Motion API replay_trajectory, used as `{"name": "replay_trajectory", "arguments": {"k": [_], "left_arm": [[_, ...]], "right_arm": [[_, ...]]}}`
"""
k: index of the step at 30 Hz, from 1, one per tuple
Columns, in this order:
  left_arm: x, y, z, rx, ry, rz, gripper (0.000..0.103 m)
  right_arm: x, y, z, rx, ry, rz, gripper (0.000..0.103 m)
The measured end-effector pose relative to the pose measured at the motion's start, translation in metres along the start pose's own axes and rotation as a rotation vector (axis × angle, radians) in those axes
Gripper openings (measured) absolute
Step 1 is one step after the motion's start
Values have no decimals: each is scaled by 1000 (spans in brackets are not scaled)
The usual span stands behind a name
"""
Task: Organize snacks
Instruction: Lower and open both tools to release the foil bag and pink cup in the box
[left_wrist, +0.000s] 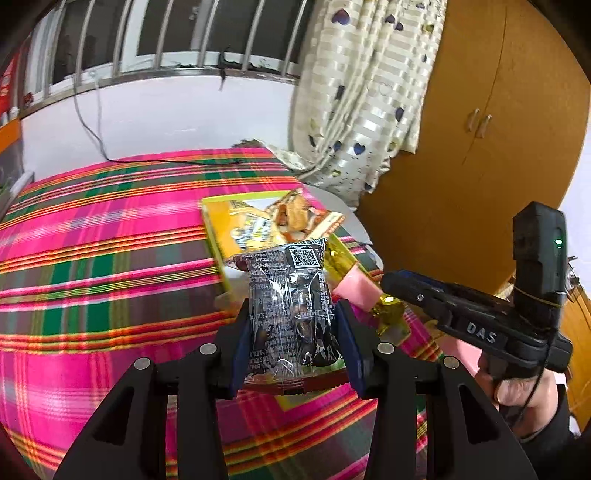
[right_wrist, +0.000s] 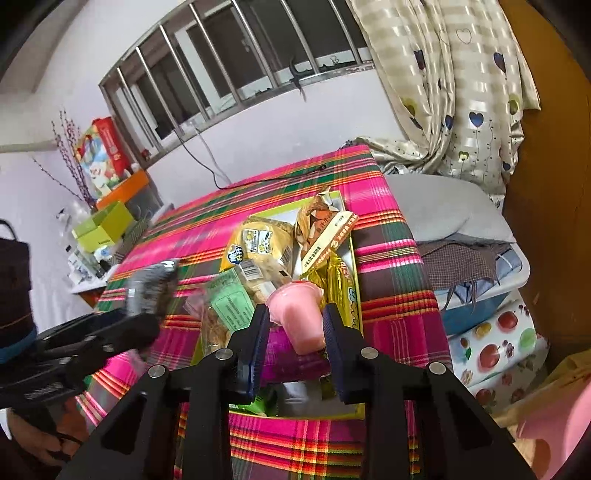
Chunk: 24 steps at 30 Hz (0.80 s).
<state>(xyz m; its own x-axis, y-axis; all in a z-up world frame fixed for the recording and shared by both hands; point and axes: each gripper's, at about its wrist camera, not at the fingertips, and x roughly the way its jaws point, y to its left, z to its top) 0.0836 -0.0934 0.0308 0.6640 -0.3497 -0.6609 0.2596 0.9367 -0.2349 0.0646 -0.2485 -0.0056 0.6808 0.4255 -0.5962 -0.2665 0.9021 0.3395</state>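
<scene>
Holding a black snack packet (left_wrist: 291, 314) upright between its pads, the left tongs (left_wrist: 293, 332) are clenched on it about midway up, with the packet's long axis running from six toward twelve o'clock along the fingers and its QR-coded end farthest from the hand; in the right wrist view the same packet (right_wrist: 153, 291) is a blurred shape at about nine o'clock from the right tongs (right_wrist: 295, 325), over the plaid-covered counter (left_wrist: 110, 258) and just outside the yellow-green tray (right_wrist: 352, 254). Between the pads of the right tongs sits a pink jelly cup (right_wrist: 299, 317), lying tilted with its wider rim away toward eleven o'clock and its narrow base toward the hand; the pads appear to press its sides, so I judge these tongs clenched on it, directly over the tray's near half. The tray already carries a yellow bag (right_wrist: 258, 240), a gold bar wrapper (right_wrist: 345, 291) and a green-labelled pack (right_wrist: 231, 302). From the left tongs the tray lies at about one o'clock, just beyond the packet's tip; the right hand is the nearer to it, so its cup probably needs only lowering, while the packet must travel rightward first.
</scene>
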Motion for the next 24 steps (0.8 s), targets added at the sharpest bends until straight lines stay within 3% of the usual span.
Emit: {"name": "replay_trajectory", "arguments": {"k": [14,18,20,24], "left_arm": [[59,-19,17,22,84,-96,46],[56,-20,17,35,36,-83,51],[49,-22,18,44,6,-81,64],[33,-22,24,55,-45,-90,64]], "right_arm": [[0,-20,-3,37,12,-14,28],[0,-21,-3,34,11,-16,28],[-1,-22,-3,34,10,-18,28],[-7,-19,-4,25,2,-19,28]]}}
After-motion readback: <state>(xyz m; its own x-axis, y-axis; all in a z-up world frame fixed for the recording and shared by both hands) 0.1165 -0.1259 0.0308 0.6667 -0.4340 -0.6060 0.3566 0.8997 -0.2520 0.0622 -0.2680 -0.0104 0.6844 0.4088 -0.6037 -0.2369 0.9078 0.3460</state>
